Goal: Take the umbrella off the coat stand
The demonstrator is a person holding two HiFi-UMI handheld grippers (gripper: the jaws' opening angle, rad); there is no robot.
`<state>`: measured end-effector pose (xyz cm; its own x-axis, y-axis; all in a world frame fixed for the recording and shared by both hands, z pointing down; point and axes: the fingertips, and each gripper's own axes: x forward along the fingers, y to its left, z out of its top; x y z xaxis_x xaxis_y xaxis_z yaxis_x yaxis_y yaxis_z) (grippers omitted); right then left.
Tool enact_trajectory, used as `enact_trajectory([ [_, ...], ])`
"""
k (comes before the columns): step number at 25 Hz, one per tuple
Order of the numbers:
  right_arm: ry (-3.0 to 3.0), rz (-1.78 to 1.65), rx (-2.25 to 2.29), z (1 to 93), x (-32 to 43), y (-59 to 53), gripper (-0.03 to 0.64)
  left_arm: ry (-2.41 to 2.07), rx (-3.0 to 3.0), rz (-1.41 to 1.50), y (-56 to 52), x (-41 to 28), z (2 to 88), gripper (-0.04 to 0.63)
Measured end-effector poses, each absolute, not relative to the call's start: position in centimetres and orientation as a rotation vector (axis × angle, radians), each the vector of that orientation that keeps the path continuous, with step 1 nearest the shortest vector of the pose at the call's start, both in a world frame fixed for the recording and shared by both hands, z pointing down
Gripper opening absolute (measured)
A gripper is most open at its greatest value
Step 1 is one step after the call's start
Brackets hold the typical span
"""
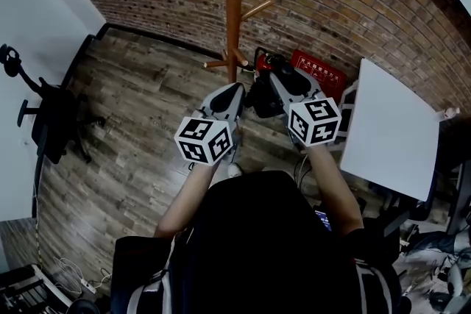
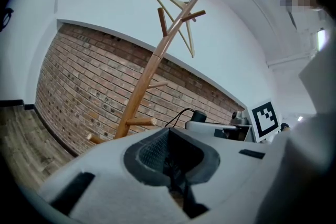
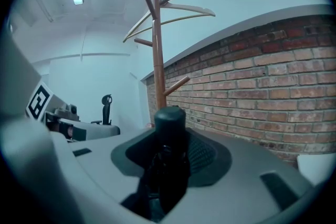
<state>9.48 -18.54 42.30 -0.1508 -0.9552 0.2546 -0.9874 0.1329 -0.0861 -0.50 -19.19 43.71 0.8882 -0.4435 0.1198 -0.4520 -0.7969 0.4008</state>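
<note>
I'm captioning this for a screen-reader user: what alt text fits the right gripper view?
The right claw grips a black umbrella, its rounded end standing up between the jaws. Beyond it, a wooden coat stand with a pale hanger on top rises beside a brick wall.

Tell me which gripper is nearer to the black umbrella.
Right. The right gripper is closed on the umbrella; the left gripper is beside it, on its left.
</note>
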Motion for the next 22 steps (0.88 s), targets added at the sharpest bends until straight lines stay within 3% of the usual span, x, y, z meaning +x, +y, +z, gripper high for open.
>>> enact_trajectory([
  [22,-2.332,0.398,1.874,41.8,12.6,-12.4,0.169,-0.652,2.639,0.008,-12.9,5.2,41.7,0.02],
])
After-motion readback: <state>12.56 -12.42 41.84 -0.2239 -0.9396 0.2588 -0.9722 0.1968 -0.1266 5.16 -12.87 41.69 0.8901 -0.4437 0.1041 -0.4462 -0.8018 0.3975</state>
